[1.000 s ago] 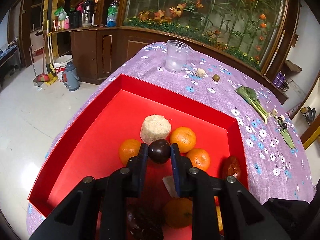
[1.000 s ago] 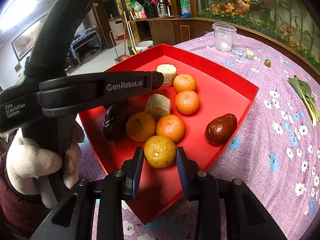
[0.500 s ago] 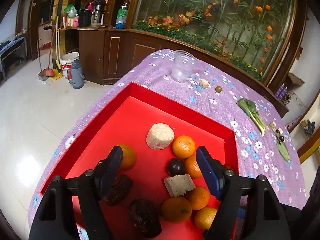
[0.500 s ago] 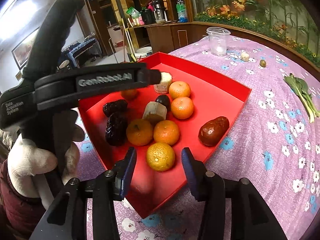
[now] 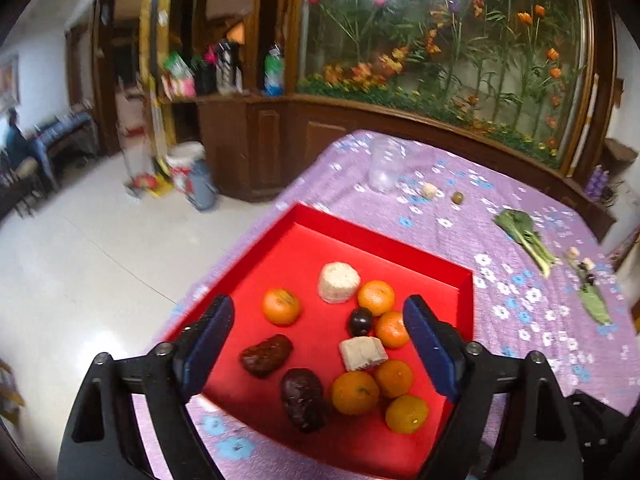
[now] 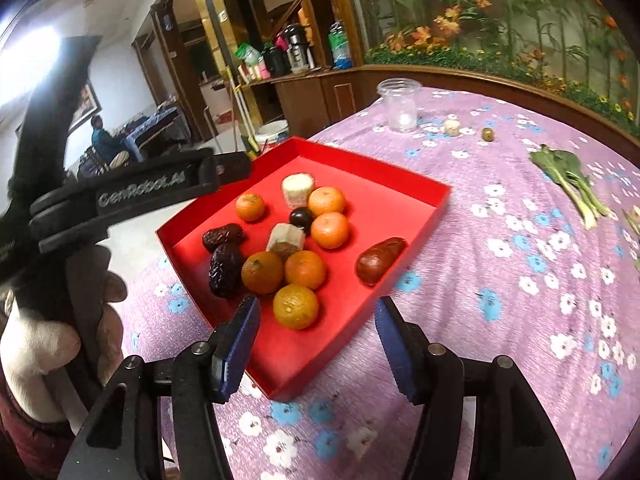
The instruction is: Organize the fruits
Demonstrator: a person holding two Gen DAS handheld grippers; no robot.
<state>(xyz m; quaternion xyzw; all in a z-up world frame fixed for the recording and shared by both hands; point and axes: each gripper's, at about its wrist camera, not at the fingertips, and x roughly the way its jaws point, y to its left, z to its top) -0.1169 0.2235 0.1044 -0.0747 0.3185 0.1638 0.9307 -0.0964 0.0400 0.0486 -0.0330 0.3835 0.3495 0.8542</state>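
A: So, the red tray [image 6: 404, 216] keeps all the fruit now?
B: Yes. The left gripper [image 5: 318, 344] has let the dark plum [image 5: 361, 320] drop among the tangerines; the right gripper [image 6: 316, 344] released its tangerine [image 6: 296, 306]. Both jaws are opening, empty.

My left claw [image 5: 318, 344] is black with blue pads and silver screws; in the right wrist view its side reads "GenRobot.AI". My right claw [image 6: 316, 338] matches it. I wear a white knit glove [image 6: 36, 356] and maroon sleeve [image 6: 24, 444].
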